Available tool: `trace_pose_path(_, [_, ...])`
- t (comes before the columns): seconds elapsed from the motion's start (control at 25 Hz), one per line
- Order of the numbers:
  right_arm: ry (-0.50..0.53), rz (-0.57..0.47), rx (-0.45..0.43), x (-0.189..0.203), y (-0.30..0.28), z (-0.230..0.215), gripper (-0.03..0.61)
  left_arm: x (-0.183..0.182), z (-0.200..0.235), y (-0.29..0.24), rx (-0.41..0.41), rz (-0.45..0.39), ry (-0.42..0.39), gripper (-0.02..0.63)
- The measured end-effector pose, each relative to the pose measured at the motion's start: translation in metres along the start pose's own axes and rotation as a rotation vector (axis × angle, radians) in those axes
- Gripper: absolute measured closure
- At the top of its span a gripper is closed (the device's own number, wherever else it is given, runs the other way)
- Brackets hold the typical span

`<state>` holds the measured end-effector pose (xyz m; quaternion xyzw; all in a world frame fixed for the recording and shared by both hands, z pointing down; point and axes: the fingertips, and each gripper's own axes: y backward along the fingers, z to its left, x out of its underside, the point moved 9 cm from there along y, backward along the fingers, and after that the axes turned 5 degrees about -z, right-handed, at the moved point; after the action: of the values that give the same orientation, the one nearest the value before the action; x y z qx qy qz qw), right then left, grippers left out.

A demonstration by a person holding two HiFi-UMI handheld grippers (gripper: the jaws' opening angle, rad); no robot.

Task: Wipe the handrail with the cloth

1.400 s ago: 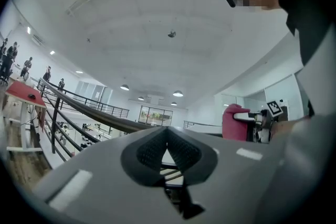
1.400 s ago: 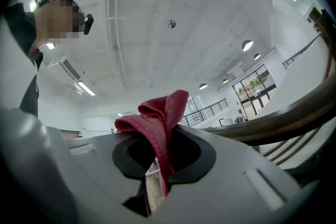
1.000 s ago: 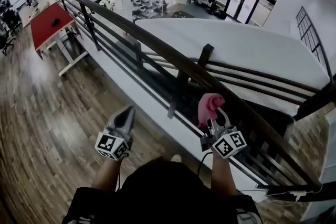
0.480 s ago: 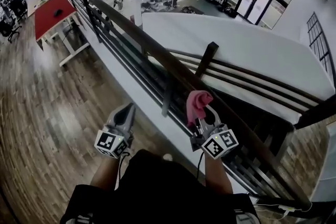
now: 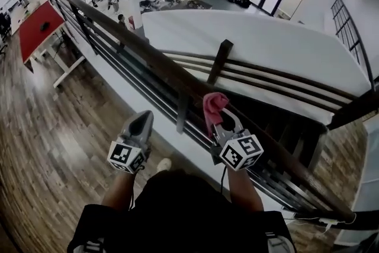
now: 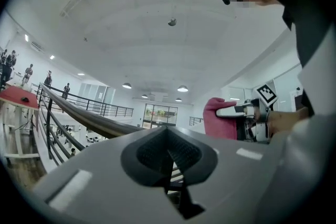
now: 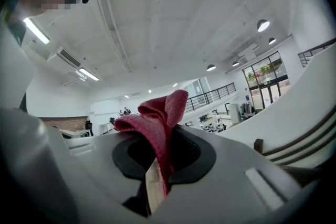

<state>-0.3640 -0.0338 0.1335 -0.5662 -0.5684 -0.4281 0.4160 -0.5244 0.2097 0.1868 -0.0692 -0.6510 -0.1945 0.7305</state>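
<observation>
Head view: you hold both grippers just beside the dark handrail point(image 5: 148, 51), which runs diagonally across.
Right gripper point(image 5: 218, 120): your jaws pinch a pink cloth point(image 5: 213, 106), which is bunched above the tips.
Cloth position: it overlaps the handrail, but contact cannot be told.
Left gripper point(image 5: 141, 122): your jaws are pressed together with nothing between them, left of the handrail.

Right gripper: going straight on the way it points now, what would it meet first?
Probably the dark handrail, touched first by the pink cloth held in the right gripper; depth is unclear.
</observation>
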Motion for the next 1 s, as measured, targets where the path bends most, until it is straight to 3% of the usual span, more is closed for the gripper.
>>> trace_pose_path(0.16, [-0.018, 0.045, 0.083, -0.001, -0.03, -0.002, 0.531, 0.005, 0.021, -0.017, 0.029, 0.004, 0.029, 0.614])
trace_pose_path(0.36, [-0.067, 0.037, 0.061, -0.015, -0.066, -0.002, 0.531, 0.007, 0.037, -0.038, 0.085, -0.009, 0.055, 0.615])
trace_pose_path(0.64, [0.005, 0.13, 0.163, -0.01, -0.103, -0.005, 0.531, 0.012, 0.058, -0.057, 0.154, 0.011, 0.088, 0.614])
trace_pose_path(0.76, [0.071, 0.174, 0.229, -0.005, -0.107, -0.005, 0.531, 0.014, 0.065, -0.062, 0.182, 0.027, 0.09, 0.615])
trace_pose_path(1.0, [0.314, 0.319, 0.327, 0.0, -0.118, 0.002, 0.531, 0.021, 0.076, -0.067, 0.224, 0.051, 0.113, 0.615])
